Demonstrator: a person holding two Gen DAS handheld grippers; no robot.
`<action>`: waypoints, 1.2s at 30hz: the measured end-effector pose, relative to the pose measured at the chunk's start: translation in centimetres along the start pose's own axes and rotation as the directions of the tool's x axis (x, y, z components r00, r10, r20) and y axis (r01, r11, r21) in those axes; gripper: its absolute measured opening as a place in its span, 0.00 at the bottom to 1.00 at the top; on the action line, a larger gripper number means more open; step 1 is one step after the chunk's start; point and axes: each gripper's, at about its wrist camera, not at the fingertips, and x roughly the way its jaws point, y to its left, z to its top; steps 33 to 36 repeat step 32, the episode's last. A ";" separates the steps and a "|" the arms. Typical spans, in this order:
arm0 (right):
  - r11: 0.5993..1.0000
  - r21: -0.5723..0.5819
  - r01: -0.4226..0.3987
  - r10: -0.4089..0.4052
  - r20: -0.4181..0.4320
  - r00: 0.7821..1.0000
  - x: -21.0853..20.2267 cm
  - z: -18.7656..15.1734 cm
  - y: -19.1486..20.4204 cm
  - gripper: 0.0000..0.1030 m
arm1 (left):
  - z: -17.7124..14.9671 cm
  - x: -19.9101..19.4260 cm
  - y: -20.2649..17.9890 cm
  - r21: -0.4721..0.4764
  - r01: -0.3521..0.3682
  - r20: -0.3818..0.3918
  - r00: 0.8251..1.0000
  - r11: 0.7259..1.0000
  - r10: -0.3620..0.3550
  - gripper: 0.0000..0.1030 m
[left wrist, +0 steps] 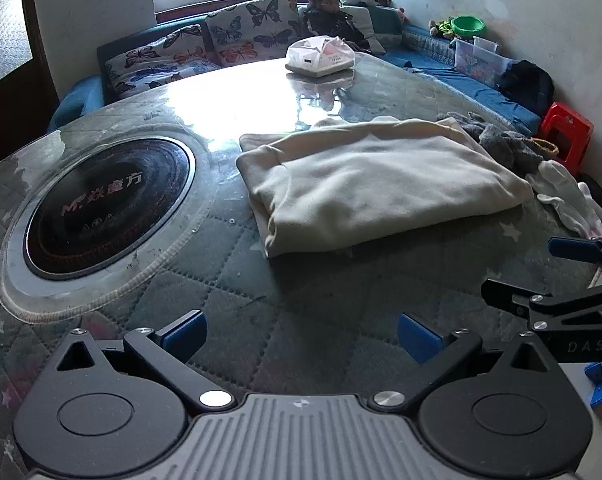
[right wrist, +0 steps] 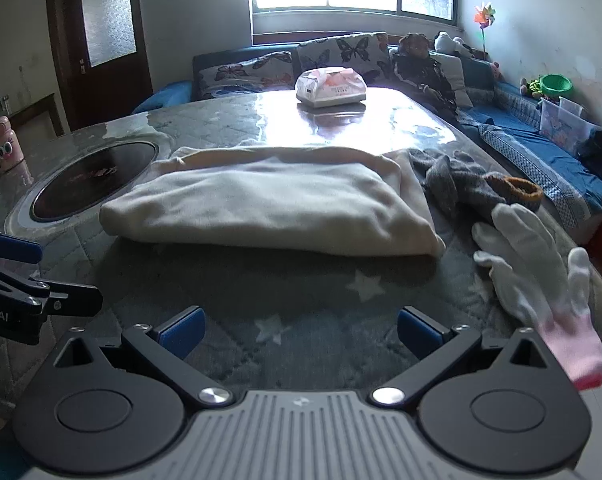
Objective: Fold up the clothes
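A cream garment (left wrist: 377,184) is seen lying on the table (left wrist: 301,300), folded into a thick, roughly rectangular bundle; in the left wrist view it fills the centre and right of the frame, and in the right wrist view it stretches across the middle (right wrist: 269,208). Its edges are doubled over and a lower layer is seen protruding along the far side; the fold is judged largely done, though the bundle looks loose rather than crisp.

At the right of the bundle a grey knitted item (right wrist: 461,184) with a brown cuff is seen crumpled and unfolded, touching the cream garment; nearer the lower right a white glove (right wrist: 533,264) with a pink cuff is laid flat. These are judged to be what is left of the task, if they count as clothes.

The left gripper (left wrist: 301,336) is held low at the bottom of its frame, its blue-padded fingers (left wrist: 189,332) spread wide with nothing between them; the right gripper (right wrist: 299,330) is likewise spread and empty, above the quilted star-patterned table cover. Neither is touching any cloth.

A round black cooktop (left wrist: 109,208) is set into the table at the left of the frame; a tissue pack (left wrist: 321,56) is seen at the far end, before a sofa with butterfly cushions (left wrist: 237,36).
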 end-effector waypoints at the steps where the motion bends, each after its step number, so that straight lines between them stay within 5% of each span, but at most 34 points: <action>1: 1.000 0.002 0.005 -0.005 -0.001 1.000 -0.1 -0.1 0.0 1.00 | -0.1 0.0 0.0 -0.002 0.003 0.000 1.000 1.000 -0.003 1.00; 36: 1.000 -0.025 0.019 -0.019 -0.026 0.999 -0.3 -1.0 1.2 1.00 | -0.9 -0.1 0.1 -0.035 -0.002 0.002 1.000 0.999 0.002 1.00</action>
